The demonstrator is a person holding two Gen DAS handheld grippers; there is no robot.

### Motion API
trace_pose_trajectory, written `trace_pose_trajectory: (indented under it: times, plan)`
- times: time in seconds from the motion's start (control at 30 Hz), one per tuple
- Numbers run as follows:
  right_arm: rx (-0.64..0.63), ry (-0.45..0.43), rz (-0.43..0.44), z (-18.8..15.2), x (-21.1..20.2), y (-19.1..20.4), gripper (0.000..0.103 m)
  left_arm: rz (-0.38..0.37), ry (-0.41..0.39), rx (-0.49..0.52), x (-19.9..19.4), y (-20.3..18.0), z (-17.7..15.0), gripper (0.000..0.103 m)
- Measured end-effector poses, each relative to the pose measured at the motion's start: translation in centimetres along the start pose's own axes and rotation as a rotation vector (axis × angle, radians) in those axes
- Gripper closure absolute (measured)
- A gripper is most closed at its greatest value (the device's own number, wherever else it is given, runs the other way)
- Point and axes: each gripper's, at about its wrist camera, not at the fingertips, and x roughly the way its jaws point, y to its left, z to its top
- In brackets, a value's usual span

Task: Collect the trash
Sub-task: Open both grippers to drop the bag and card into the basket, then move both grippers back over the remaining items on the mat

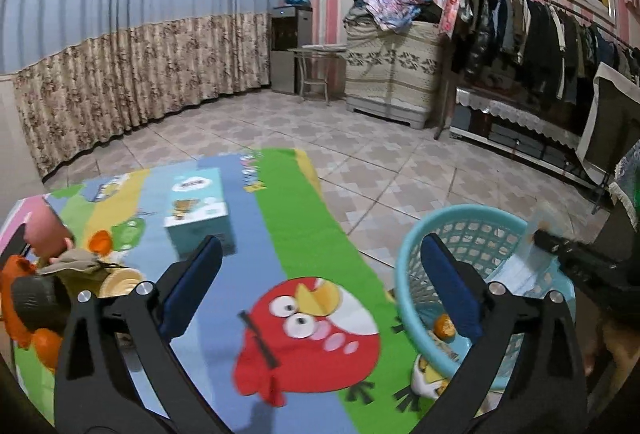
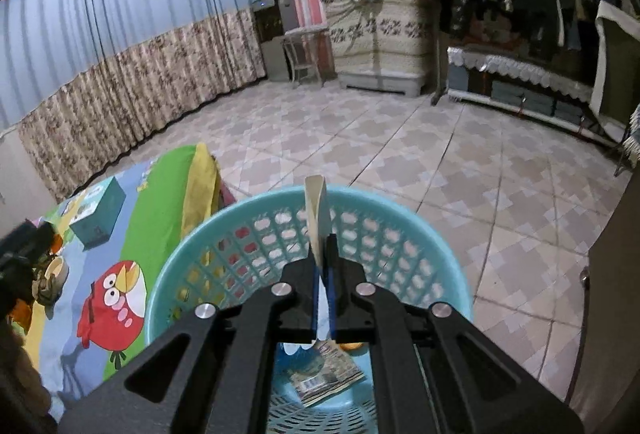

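My right gripper point(image 2: 322, 254) is shut on a thin flat wrapper point(image 2: 317, 210) and holds it upright over the light-blue plastic basket point(image 2: 440, 262). Inside the basket lie a printed packet point(image 2: 324, 374) and something orange. In the left wrist view the basket point(image 1: 412, 262) stands at the right edge of the cartoon mat point(image 1: 256, 234), with an orange piece point(image 1: 444, 326) inside, and the right gripper point(image 1: 576, 258) holds the wrapper point(image 1: 540, 246) above it. My left gripper point(image 1: 320, 274) is open and empty above the mat's red bird.
A teal tissue box point(image 1: 198, 210) stands on the mat. A toy pile with a doll and orange truck point(image 1: 52, 274) sits at the left. Tiled floor point(image 1: 400, 170) beyond, curtains left, covered cabinet point(image 1: 392, 74) and clothes rack point(image 1: 540, 34) at the back right.
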Motion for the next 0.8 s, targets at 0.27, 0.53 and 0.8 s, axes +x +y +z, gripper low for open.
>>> trace_pose_trajectory:
  times: [0.27, 0.53, 0.8]
  plan:
    - [-0.001, 0.016, -0.047, -0.3, 0.5, 0.4, 0.028, 0.058, -0.027, -0.011, -3.4, 2.9, 0.0, 0.006]
    - [-0.028, -0.061, -0.066, 0.3, -2.3, 1.7, 0.011, 0.126, -0.06, -0.041, -7.1, 7.4, -1.1, 0.006]
    - [-0.088, -0.097, 0.0, -0.7, -4.9, 6.9, 0.01, 0.207, -0.038, -0.118, -9.5, 13.3, -4.1, 0.006]
